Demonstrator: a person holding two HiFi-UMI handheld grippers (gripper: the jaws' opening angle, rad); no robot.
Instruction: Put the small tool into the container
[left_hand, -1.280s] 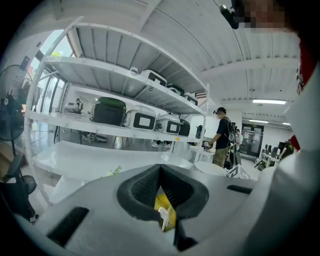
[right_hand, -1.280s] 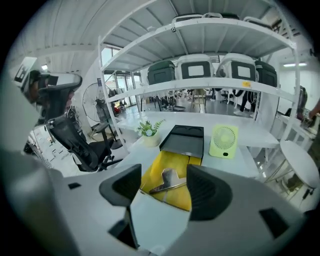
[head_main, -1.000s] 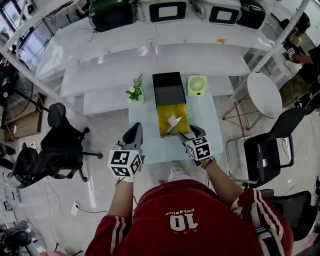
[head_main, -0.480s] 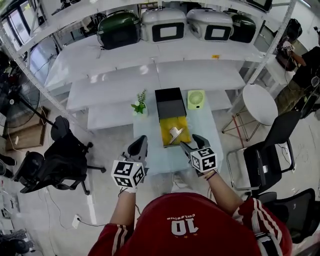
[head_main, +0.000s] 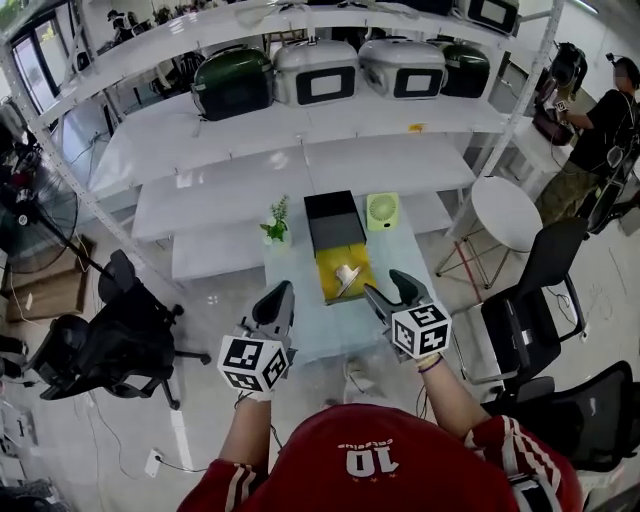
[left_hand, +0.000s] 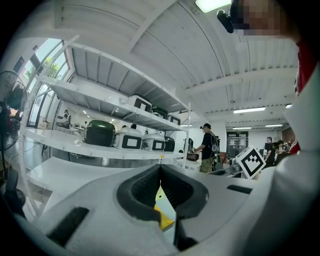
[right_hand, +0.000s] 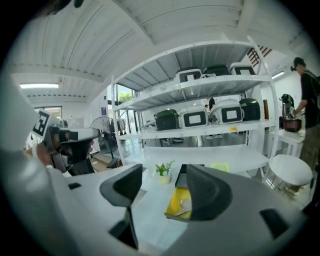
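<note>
Holding both grippers over worktop (head_main: 305, 322). Your left gripper (head_main: 281, 292): fingers pressed together, nothing inside. Your right gripper (head_main: 386, 289): fingers wide apart, empty. Small tool (head_main: 346, 276) already lies in yellow container (head_main: 330, 260). Looks light and hard; grab its thin end.

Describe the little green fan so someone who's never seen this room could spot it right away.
In front of the white shelving stands a small pale table. At its far edge sit a potted plant, a black box and, on the right, the fan: the only light-green, square thing with a round grille.
</note>
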